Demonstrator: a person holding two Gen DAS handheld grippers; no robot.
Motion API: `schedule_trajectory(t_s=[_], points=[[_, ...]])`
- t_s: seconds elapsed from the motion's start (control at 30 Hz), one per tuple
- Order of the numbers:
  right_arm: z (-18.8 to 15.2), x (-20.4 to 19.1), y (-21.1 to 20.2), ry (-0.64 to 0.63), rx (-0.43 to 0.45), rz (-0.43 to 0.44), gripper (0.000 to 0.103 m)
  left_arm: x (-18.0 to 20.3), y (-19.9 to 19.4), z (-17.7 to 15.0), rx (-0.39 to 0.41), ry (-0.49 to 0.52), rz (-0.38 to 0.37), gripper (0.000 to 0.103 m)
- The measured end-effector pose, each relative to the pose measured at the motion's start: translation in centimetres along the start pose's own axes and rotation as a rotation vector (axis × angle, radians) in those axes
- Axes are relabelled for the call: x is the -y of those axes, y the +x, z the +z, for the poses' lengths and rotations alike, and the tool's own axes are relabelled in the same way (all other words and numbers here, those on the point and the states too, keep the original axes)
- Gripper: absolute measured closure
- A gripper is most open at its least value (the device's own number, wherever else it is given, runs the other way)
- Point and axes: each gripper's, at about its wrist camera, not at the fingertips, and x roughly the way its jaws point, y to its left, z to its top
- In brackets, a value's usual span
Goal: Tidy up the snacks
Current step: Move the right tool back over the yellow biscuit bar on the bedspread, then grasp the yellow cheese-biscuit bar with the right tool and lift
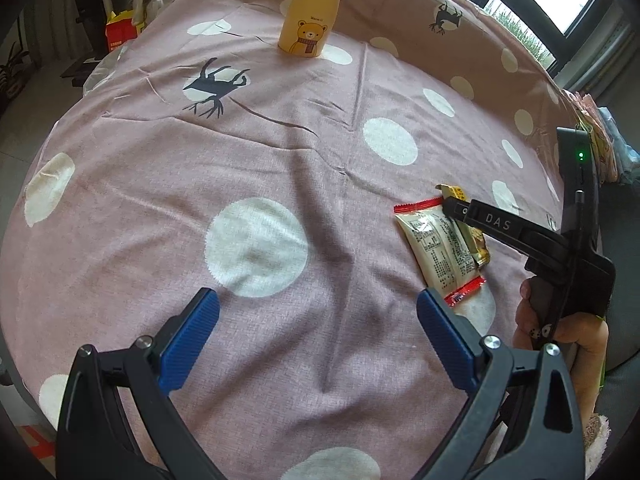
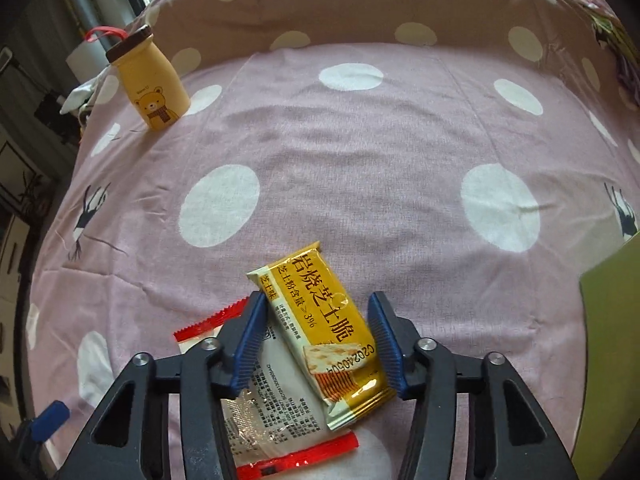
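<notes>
A yellow cracker packet (image 2: 329,332) lies on the pink dotted cloth, partly over a white snack packet with red ends (image 2: 272,412). My right gripper (image 2: 318,344) is open, its blue pads on either side of the yellow packet, not pressing it. In the left wrist view both packets lie at the right: the white one (image 1: 438,250) and the yellow one (image 1: 478,246), with the right gripper's finger (image 1: 492,222) over them. My left gripper (image 1: 318,336) is open and empty above bare cloth, left of the packets.
A yellow bear-print bottle with a brown cap (image 1: 310,16) stands at the far side of the cloth (image 2: 158,84). A green flat thing (image 2: 612,352) lies at the right edge. Clutter sits beyond the cloth's far left edge (image 1: 120,30).
</notes>
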Motion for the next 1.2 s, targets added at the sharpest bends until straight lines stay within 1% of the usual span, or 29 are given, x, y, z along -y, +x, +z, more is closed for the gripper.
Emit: schedule_trajectory(t_s=[0.07, 0.17, 0.23, 0.33, 0.43, 0.57, 0.63, 0.73, 0.87, 0.93, 1.0, 1.1, 1.2], points=[[-0.1, 0.3, -0.2, 0.015, 0.009, 0.013, 0.061, 0.0, 0.0, 0.0, -0.001, -0.001, 0.0, 0.003], [-0.2, 0.6, -0.7, 0.044, 0.011, 0.042, 0.065, -0.2, -0.1, 0.0, -0.002, -0.008, -0.001, 0.003], [-0.3, 0.6, -1.2, 0.062, 0.013, 0.051, 0.066, -0.3, -0.1, 0.1, -0.003, -0.013, -0.002, 0.003], [-0.7, 0.4, -2.7, 0.062, 0.049, 0.057, 0.066, -0.5, -0.1, 0.1, -0.005, -0.019, -0.003, 0.003], [-1.5, 0.2, -4.9, 0.069, 0.078, 0.098, 0.066, -0.8, -0.3, 0.3, 0.002, -0.029, 0.005, 0.003], [-3.6, -1.0, -6.7, 0.058, 0.043, 0.155, 0.066, -1.7, -0.5, 0.5, 0.017, -0.055, 0.038, 0.003], [-4.4, -1.8, -6.7, 0.05, 0.004, 0.183, 0.066, -2.1, -0.6, 0.5, 0.018, -0.068, 0.044, 0.003], [-5.7, -2.5, -6.2, 0.079, -0.045, 0.239, 0.066, -2.6, -0.7, 0.6, 0.019, -0.081, 0.042, 0.003], [-6.8, -3.7, -4.8, 0.074, -0.134, 0.249, 0.066, -2.8, -0.7, 0.6, 0.019, -0.088, 0.036, 0.003], [-6.8, -3.8, -4.5, 0.078, -0.159, 0.257, 0.066, -2.7, -0.7, 0.6, 0.017, -0.084, 0.026, 0.005], [-6.8, -3.3, -4.7, 0.098, -0.155, 0.269, 0.062, -2.6, -0.5, 0.6, 0.011, -0.08, 0.015, 0.005], [-6.6, -2.1, -5.8, 0.132, -0.11, 0.251, 0.057, -1.9, -0.3, 0.5, -0.009, -0.06, -0.028, 0.011], [-6.5, -1.1, -6.7, 0.159, -0.082, 0.264, 0.056, -0.6, 0.2, 0.1, -0.039, -0.017, -0.092, 0.024]])
